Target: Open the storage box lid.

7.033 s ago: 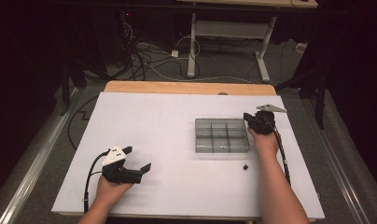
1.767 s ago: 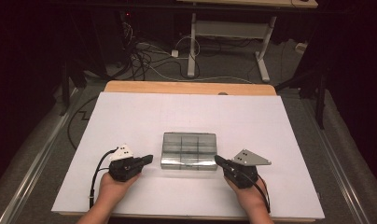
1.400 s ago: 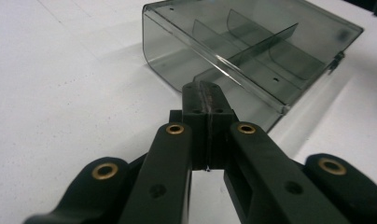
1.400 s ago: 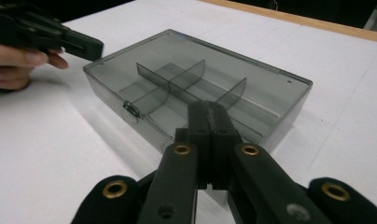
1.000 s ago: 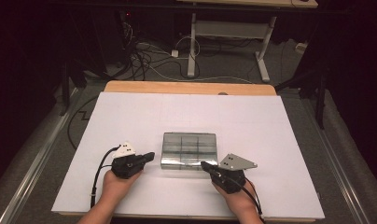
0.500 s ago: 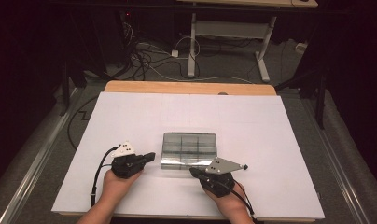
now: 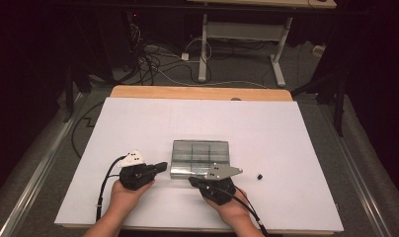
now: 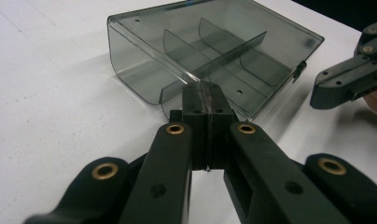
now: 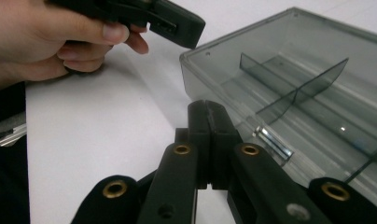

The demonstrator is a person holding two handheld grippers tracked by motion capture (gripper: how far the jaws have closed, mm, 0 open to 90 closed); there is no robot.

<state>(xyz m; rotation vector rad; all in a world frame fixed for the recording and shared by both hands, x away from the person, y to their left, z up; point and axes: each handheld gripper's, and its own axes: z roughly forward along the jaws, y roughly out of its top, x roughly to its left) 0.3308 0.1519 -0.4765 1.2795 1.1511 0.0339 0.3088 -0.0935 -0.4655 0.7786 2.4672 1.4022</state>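
Note:
A smoky clear plastic compartment box (image 7: 200,157) lies in the near middle of the white table, with dividers showing through it. My left gripper (image 7: 161,166) is shut and empty, its tips just off the box's near left corner (image 8: 177,88). My right gripper (image 7: 192,181) is shut too, low at the box's front edge, left of a small metal latch (image 9: 271,141). In the left gripper view the shut jaws (image 8: 206,93) point at the box (image 8: 210,51), with the right gripper (image 8: 350,84) at the far right. In the right gripper view the shut jaws (image 9: 206,110) sit beside the box (image 9: 317,79), with the left gripper (image 9: 172,23) beyond.
A small black piece (image 7: 260,176) lies on the table to the right of the box. The white table top (image 7: 202,118) stretches bare behind the box, with a wooden strip (image 7: 197,92) at its far edge. Cables and a desk frame stand on the floor beyond.
My right gripper has slid left along the box's front edge toward the left gripper and sunk a little. The left gripper and the box have stayed put.

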